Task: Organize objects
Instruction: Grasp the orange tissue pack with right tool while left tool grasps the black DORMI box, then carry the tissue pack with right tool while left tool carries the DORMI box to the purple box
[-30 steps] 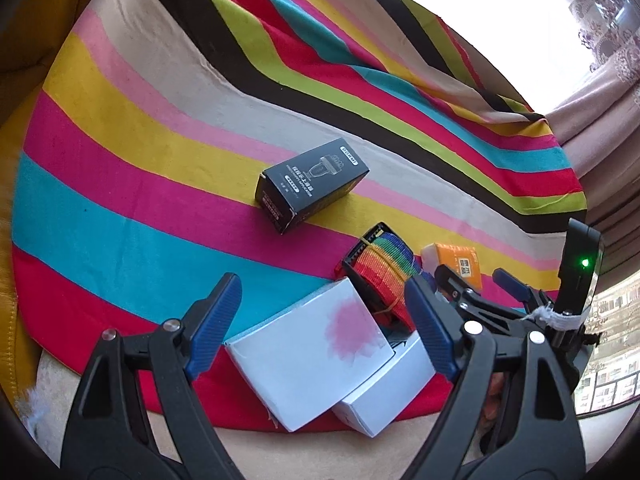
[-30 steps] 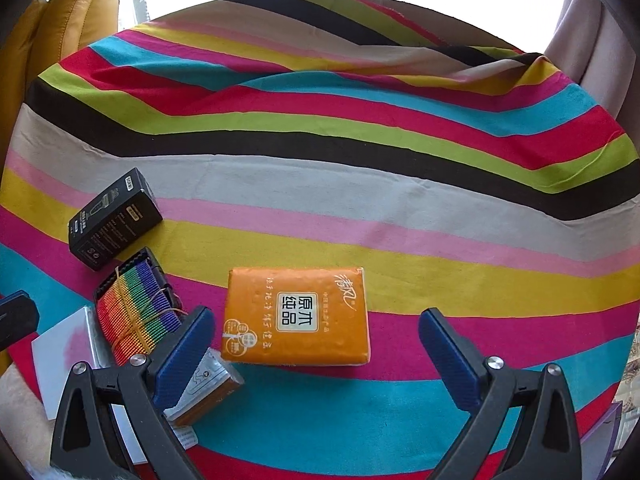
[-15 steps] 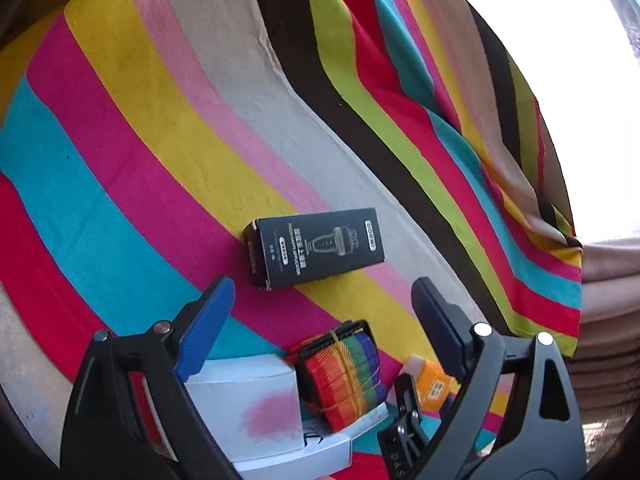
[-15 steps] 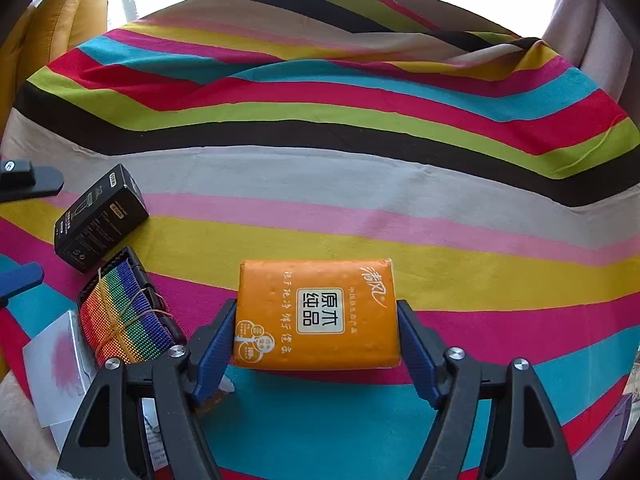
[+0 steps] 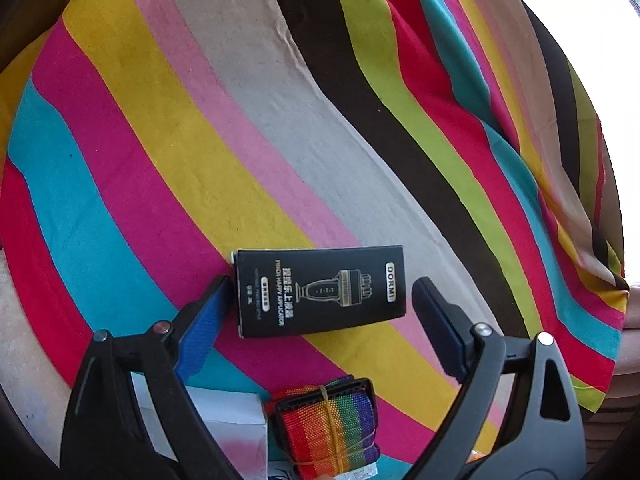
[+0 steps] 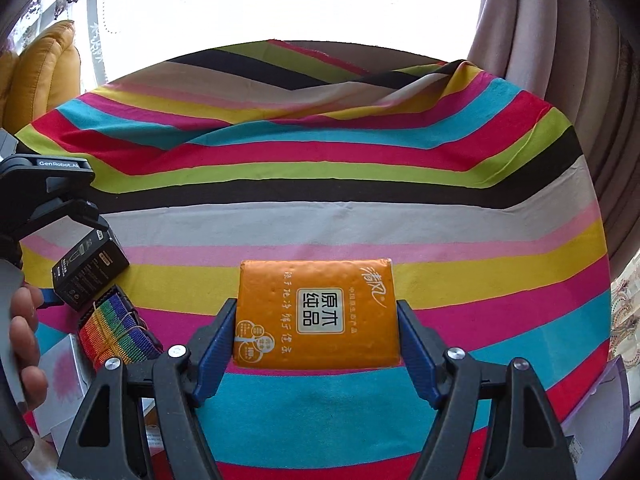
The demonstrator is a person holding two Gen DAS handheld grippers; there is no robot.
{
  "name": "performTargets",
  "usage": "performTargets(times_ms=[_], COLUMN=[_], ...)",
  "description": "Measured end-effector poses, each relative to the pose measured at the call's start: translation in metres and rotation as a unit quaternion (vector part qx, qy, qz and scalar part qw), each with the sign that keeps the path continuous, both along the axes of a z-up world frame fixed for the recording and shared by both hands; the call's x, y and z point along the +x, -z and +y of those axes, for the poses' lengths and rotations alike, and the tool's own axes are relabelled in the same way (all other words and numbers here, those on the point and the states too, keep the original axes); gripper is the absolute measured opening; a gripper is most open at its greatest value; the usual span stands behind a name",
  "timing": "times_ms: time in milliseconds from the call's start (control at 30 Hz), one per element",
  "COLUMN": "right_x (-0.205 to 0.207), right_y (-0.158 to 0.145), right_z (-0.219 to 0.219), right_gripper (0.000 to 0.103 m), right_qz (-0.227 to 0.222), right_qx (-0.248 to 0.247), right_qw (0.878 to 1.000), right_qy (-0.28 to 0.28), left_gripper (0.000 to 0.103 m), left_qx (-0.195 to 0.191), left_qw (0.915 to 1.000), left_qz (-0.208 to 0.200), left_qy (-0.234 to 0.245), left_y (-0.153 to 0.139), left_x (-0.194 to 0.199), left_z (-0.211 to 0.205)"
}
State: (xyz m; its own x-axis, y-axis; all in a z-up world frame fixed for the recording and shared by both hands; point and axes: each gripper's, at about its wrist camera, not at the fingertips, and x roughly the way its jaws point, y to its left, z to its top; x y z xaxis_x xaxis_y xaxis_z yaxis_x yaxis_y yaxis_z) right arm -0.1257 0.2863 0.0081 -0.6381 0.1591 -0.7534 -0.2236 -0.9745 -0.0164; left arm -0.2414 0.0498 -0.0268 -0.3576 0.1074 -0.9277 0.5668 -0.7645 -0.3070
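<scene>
Right tool (image 6: 316,336) has just closed from wide open onto the orange tissue pack (image 6: 316,314): both pads press its short sides, and the pack now looks raised off the striped cloth (image 6: 320,216), so that item seems in hand for sorting. Left tool (image 5: 322,306) swung away from the white box (image 5: 236,428) and rainbow strap roll (image 5: 332,428) and now straddles the black box (image 5: 320,290). Its jaws have opened a bit further and stand wide; left pad sits at the box's end, contact unclear, right pad apart, no grip.
</scene>
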Motion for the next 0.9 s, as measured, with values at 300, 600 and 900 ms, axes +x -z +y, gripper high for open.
performTargets(times_ms=[300,600,900], right_x=[0.007,0.022,0.046], right_y=[-0.002,-0.007,-0.010], right_z=[0.003,0.006,0.019], right_gripper=[0.076,0.076,0.076], right_qz=[0.009,0.015,0.015], right_qx=[-0.015,-0.009,-0.009], right_qw=[1.000,1.000,0.999], right_qy=[0.004,0.011,0.033], left_gripper=[0.091,0.091,0.091], left_qx=[-0.056,-0.108,-0.133], left_qw=[0.9953,0.9778,0.9543], left_qz=[0.009,0.092,0.157], left_qy=[0.078,0.155,0.217], left_y=[0.006,-0.036,-0.057], left_x=[-0.001,0.028,0.076], left_z=[0.019,0.031,0.048])
